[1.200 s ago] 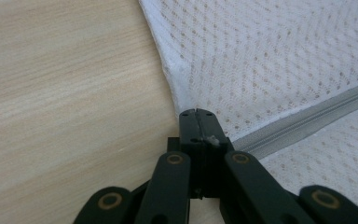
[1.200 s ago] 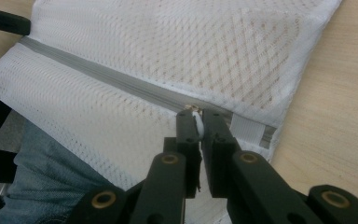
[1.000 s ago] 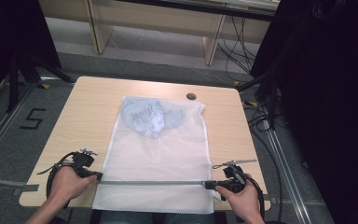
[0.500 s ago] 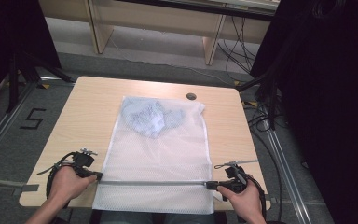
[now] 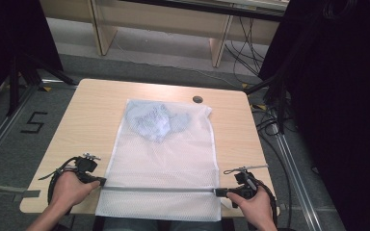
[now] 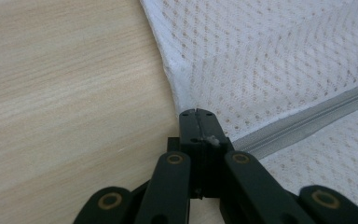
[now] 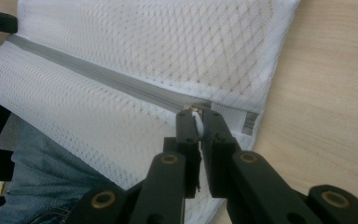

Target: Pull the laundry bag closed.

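One mesh bag (image 5: 166, 163) flat, long axis running away from person.

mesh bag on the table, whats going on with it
A person is working the zipper of a white mesh laundry bag lying flat on the wooden table. The left tool pinches the bag's edge at the zipper's end; the right tool is shut on the white zipper pull. Light blue clothing sits inside.

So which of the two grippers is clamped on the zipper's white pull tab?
The right gripper, at the mesh laundry bag's right edge; a white pull tab sits between its jaws. The left gripper pinches the zipper's other end.
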`<move>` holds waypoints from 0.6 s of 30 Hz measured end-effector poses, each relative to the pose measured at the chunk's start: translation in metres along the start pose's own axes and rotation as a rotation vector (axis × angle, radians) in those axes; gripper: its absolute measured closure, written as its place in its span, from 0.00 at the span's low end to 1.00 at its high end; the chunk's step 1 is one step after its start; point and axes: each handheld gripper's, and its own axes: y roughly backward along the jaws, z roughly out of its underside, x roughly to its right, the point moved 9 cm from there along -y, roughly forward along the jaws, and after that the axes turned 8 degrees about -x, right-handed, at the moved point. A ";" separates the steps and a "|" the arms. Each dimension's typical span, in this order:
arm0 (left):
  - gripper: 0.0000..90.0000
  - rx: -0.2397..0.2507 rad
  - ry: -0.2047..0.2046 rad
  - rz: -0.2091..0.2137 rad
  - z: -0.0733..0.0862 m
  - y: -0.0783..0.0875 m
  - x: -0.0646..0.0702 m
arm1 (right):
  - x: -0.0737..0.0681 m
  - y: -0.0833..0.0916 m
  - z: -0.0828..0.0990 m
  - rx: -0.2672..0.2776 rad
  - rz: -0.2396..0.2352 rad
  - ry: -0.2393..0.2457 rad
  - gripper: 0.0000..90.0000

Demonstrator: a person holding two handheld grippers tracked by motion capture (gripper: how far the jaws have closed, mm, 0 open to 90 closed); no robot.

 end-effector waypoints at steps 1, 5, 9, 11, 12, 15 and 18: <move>1.00 -0.002 -0.004 -0.001 0.000 0.000 0.000 | 0.002 0.000 0.000 -0.003 0.018 0.000 0.97; 1.00 -0.002 0.001 0.000 0.000 0.000 0.000 | 0.000 0.000 0.002 -0.020 0.007 -0.035 0.97; 1.00 -0.001 -0.007 -0.001 0.000 0.000 0.000 | 0.005 -0.003 0.004 -0.044 0.015 -0.014 0.96; 1.00 0.001 0.004 0.002 0.000 0.000 0.000 | 0.008 -0.005 0.006 -0.065 0.026 -0.013 0.96; 1.00 -0.002 -0.003 0.000 0.000 0.000 0.000 | 0.009 -0.006 0.006 -0.065 0.026 -0.014 0.96; 1.00 0.000 0.031 0.004 0.001 0.000 0.003 | 0.009 -0.007 0.006 -0.066 0.030 -0.013 0.96; 1.00 0.002 0.034 0.002 0.001 0.000 0.003 | 0.007 -0.008 0.009 -0.095 0.020 -0.045 0.95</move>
